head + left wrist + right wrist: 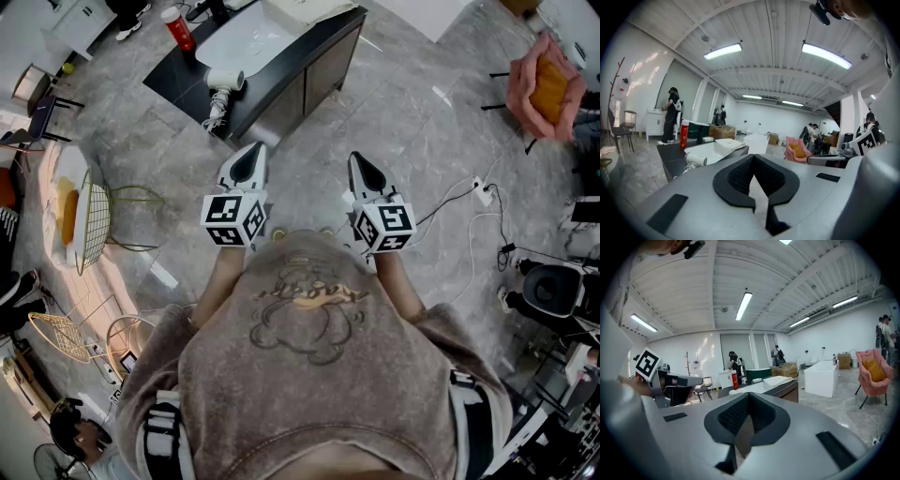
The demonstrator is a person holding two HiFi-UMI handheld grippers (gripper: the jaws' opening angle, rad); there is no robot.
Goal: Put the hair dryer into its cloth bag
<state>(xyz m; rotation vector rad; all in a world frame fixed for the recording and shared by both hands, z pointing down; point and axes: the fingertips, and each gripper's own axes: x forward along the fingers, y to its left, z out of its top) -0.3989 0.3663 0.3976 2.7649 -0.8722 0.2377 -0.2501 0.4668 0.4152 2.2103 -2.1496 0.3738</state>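
Head view: the approach is only starting; the hair dryer [225, 82] is lying on the desk [183, 67], well ahead of the left hand-held gripper [251, 155] and right hand-held gripper [364, 167]; left gripper view: jaws are meeting, empty; right gripper view: likewise; next, probably, stepping closer and opening one.

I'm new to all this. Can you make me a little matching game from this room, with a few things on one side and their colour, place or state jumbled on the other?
Things:
1. hair dryer
2. bottle
3. armchair
4. left gripper

Descriptions:
A. pink, on the floor off to the right
B. jaws shut, nothing held
C. white, lying at the near edge of the dark table
D. red, standing upright on that table

Pairs: 1-C, 2-D, 3-A, 4-B
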